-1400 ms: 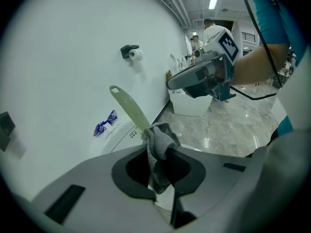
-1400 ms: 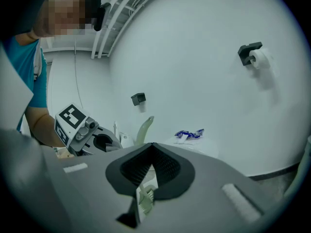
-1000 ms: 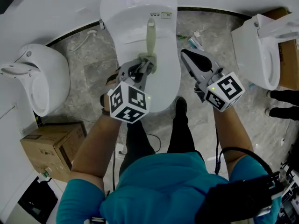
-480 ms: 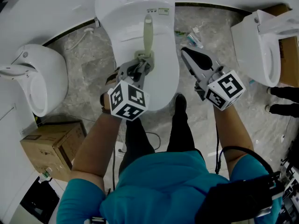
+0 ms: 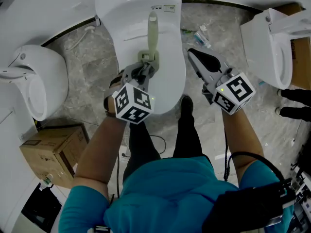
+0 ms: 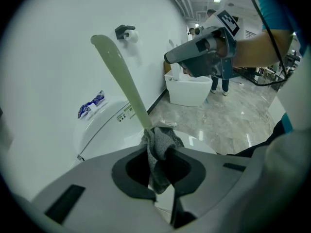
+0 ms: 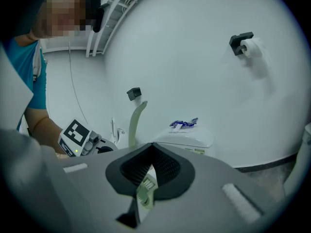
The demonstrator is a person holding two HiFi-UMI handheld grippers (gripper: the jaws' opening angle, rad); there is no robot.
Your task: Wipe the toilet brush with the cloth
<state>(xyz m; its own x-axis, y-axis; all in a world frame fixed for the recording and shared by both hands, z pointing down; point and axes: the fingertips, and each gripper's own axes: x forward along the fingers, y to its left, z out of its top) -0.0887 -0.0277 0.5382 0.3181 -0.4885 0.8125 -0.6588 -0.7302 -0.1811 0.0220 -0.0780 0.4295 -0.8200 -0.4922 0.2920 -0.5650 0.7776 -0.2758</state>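
Note:
The toilet brush's pale green handle [image 5: 152,35] slants up over the closed white toilet [image 5: 170,81]. My left gripper [image 5: 146,71] is shut on a grey cloth [image 6: 158,152] that is bunched round the lower end of the handle [image 6: 121,76]. The brush head is hidden. My right gripper [image 5: 195,58] hovers to the right of the toilet, apart from the brush, with its jaws together and nothing between them. From the right gripper view the handle [image 7: 133,120] and the left gripper [image 7: 80,140] show at the left.
A blue wrapper [image 6: 91,106] lies on the toilet's tank. Other white toilets stand at the left [image 5: 43,81] and right [image 5: 265,52]. A cardboard box [image 5: 48,149] sits at the lower left. Small litter [image 5: 201,38] lies on the marble floor. A paper holder [image 7: 245,45] hangs on the wall.
The head view has shifted slightly. Both grippers keep nearly the same places, and the left stays shut on the cloth round the handle.

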